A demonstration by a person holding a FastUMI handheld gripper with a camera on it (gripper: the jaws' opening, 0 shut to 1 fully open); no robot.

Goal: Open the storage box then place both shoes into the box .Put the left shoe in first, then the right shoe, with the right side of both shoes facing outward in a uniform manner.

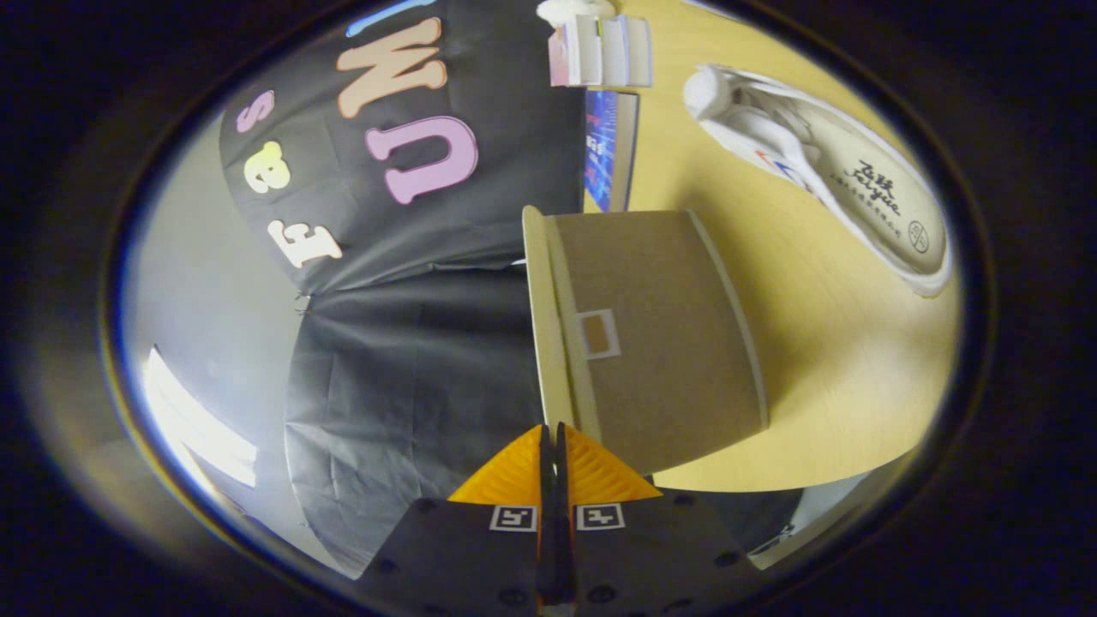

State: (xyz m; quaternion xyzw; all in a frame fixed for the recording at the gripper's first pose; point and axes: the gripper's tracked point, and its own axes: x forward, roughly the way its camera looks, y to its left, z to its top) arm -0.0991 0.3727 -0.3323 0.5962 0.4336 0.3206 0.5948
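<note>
Storage box (660,334) w/ lid down, just ahead of clenched, empty fingers (553,450); shoe (823,163) beyond, partly cut off.

Handheld two-finger gripper (551,441) rolled sideways, fingers pressed together with barely a thin slit between them, nothing held, ribbed wedge-shaped fingertips (514,476) pointing far into the scene, square marker on each finger base

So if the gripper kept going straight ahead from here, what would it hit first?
Probably the near corner of the brown cardboard storage box, just ahead of the shut gripper; depth is unclear.
</note>
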